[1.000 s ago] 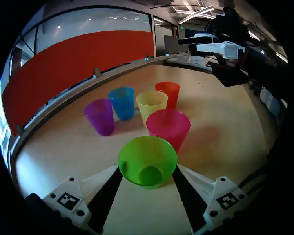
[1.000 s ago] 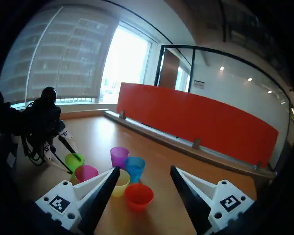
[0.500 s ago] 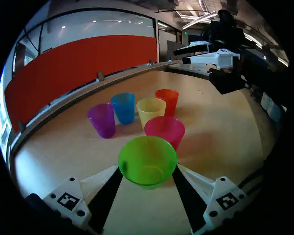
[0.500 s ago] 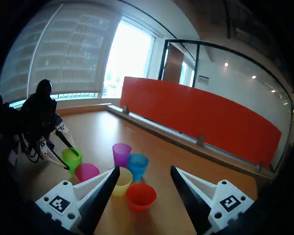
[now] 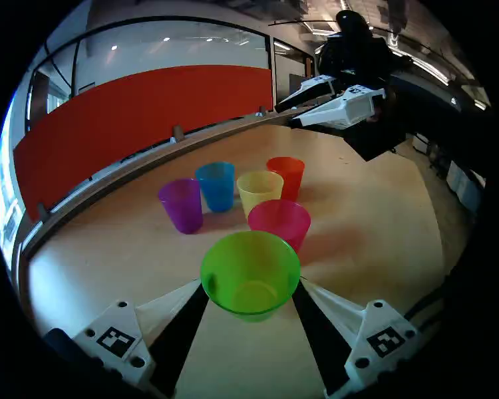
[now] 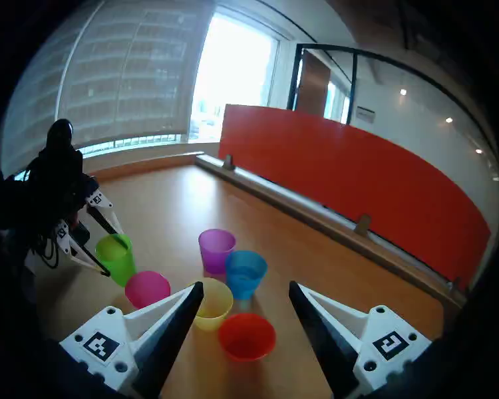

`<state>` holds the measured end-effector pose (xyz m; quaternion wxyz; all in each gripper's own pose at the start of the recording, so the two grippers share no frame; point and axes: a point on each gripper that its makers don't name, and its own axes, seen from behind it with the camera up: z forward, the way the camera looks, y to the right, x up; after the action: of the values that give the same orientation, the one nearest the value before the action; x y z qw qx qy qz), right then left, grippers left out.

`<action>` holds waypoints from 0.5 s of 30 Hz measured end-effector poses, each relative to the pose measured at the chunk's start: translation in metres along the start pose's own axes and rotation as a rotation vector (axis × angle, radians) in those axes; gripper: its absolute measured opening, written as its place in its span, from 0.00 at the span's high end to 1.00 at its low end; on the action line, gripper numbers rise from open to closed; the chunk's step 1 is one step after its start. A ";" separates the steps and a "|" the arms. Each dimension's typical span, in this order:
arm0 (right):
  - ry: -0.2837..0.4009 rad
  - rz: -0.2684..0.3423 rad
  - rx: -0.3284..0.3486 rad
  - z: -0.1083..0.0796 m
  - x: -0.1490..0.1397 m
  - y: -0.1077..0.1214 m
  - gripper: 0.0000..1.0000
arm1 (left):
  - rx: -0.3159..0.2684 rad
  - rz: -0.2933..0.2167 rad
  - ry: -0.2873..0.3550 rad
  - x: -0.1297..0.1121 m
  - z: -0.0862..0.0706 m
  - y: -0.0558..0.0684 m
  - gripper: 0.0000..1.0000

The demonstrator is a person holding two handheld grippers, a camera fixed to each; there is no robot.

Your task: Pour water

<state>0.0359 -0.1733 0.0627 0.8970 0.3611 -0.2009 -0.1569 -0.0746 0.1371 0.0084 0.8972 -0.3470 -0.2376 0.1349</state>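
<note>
Here the left gripper [image 5: 249, 286] pinches the green cup [image 5: 251, 266] by its sides, upright over the table [image 5: 382, 219]. Just behind stands a pink cup [image 5: 279, 223], then four more cups [image 5: 260, 189] clustered together. Farther off, the right gripper [image 6: 243, 287] hangs spread wide, holding nothing.

I see a lime green cup [image 5: 251, 279], pink cup [image 5: 279, 225], yellow cup [image 5: 259, 189], red cup [image 5: 286, 174], blue cup [image 5: 215, 186], purple cup [image 5: 181, 204], tan wood table [image 5: 382, 199], big red-orange panel [image 5: 136, 113].
</note>
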 end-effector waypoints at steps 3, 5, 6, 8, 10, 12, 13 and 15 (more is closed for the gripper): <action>-0.044 0.008 0.027 0.012 0.001 0.001 0.00 | 0.004 -0.005 0.000 0.000 -0.002 -0.001 0.16; -0.067 0.003 0.038 0.021 0.003 0.002 0.00 | 0.008 -0.007 0.003 0.000 -0.003 -0.002 0.16; -0.080 -0.002 0.042 0.026 0.002 0.002 0.00 | 0.009 -0.008 0.004 0.000 -0.004 -0.003 0.16; -0.110 -0.017 0.049 0.035 0.001 0.003 0.00 | 0.010 -0.011 0.004 0.000 -0.005 -0.004 0.16; -0.143 -0.034 0.056 0.044 -0.003 0.003 0.00 | 0.011 -0.013 0.005 -0.001 -0.005 -0.005 0.16; -0.175 -0.050 0.061 0.053 -0.006 0.004 0.00 | 0.012 -0.014 0.005 -0.002 -0.006 -0.005 0.16; -0.186 -0.056 0.063 0.057 -0.006 0.004 0.00 | 0.013 -0.014 0.005 -0.002 -0.006 -0.005 0.16; -0.208 -0.065 0.068 0.065 -0.008 0.004 0.00 | 0.013 -0.014 0.005 -0.002 -0.006 -0.006 0.16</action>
<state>-0.0012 -0.2052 0.1057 0.8530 0.3793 -0.2866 -0.2155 -0.0730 0.1286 0.0080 0.9010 -0.3397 -0.2367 0.1292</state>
